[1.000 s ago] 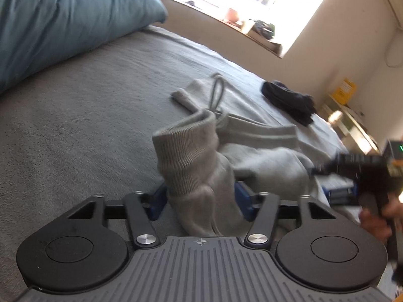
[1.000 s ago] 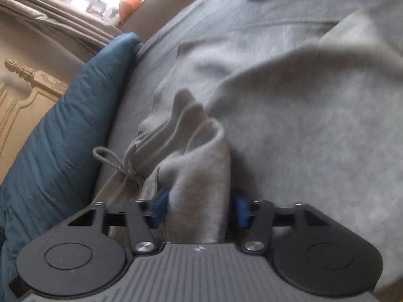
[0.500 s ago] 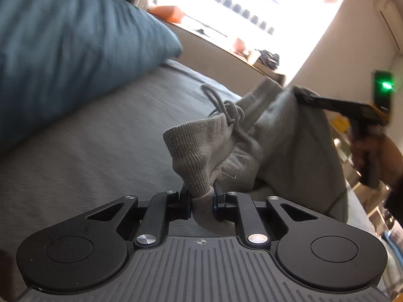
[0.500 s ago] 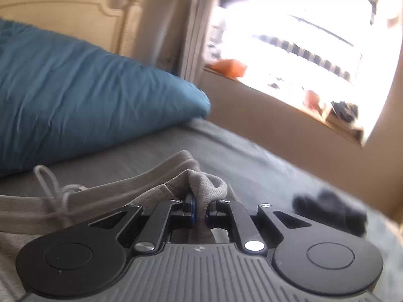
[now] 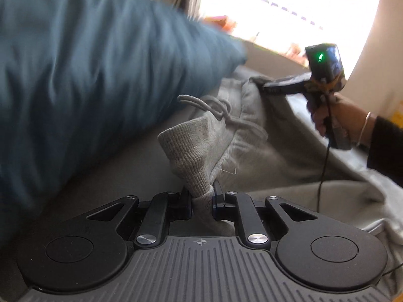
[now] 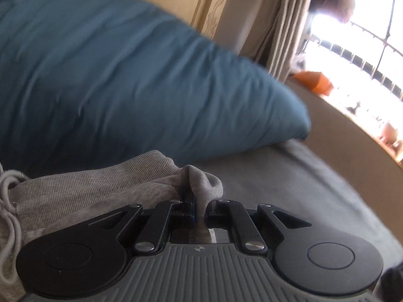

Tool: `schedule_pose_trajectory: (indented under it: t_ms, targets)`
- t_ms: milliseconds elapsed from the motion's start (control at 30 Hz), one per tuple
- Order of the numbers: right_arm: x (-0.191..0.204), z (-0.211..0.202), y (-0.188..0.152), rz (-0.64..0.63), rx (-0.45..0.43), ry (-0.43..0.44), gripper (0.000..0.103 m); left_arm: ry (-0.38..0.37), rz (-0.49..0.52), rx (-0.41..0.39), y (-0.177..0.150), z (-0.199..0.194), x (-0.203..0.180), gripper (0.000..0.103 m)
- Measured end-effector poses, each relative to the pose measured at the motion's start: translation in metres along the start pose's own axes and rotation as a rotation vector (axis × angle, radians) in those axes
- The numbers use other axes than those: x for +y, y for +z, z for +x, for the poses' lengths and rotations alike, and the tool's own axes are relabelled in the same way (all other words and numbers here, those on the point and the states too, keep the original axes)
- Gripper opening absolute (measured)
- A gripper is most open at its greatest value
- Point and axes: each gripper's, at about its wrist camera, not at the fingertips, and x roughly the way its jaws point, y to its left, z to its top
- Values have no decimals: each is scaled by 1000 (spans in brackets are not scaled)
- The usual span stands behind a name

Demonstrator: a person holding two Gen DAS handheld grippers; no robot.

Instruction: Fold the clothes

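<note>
Grey sweatpants (image 5: 252, 151) with a drawstring (image 5: 214, 105) hang stretched between both grippers above the grey bed sheet (image 5: 121, 176). My left gripper (image 5: 201, 201) is shut on a ribbed cuff (image 5: 186, 148) that sticks up from the jaws. In the left wrist view the right gripper (image 5: 259, 85), held by a person's hand (image 5: 335, 115), pinches the waistband edge near the window. The right wrist view shows my right gripper (image 6: 200, 210) shut on a fold of the grey waistband (image 6: 100, 186), which runs off to the left.
A large teal pillow (image 5: 88, 63) (image 6: 126, 80) lies close behind the pants, in front of a cream headboard (image 6: 201, 5). A bright window (image 6: 352, 37) with a sill, curtain (image 6: 277, 25) and orange object (image 6: 314, 80) stands beyond the bed edge.
Both grippers closed on the sweatpants, lifted them off the bed and carried them toward the pillow. The right gripper rolled upright and swung far along the bed, spreading the waistband.
</note>
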Motion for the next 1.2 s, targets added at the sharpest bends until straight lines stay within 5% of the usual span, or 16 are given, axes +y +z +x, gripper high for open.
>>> schedule_pose_trajectory:
  t_ms: [133, 333, 500, 567, 633, 800, 967, 1200]
  targets:
    - [18, 45, -27, -20, 97, 41, 7, 57, -24, 70, -5, 22, 10, 12]
    - [-13, 45, -3, 187, 5, 99, 7, 109, 37, -48, 16, 2, 15, 12]
    - [7, 75, -8, 171, 102, 104, 10, 167, -19, 140, 6, 30, 24, 16]
    - [11, 78, -14, 171, 115, 88, 21, 184, -66, 192, 4, 36, 30, 23]
    - [-5, 68, -14, 263, 127, 66, 56, 194, -76, 179, 6, 27, 31, 36]
    - [-79, -17, -31, 502, 56, 93, 63, 206, -69, 117, 11, -2, 27, 47]
    - [-164, -168, -113, 862, -70, 93, 70, 180, -54, 21, 15, -15, 19, 54]
    - [-181, -348, -285, 1312, -26, -200, 76, 83, 37, -54, 26, -14, -20, 55]
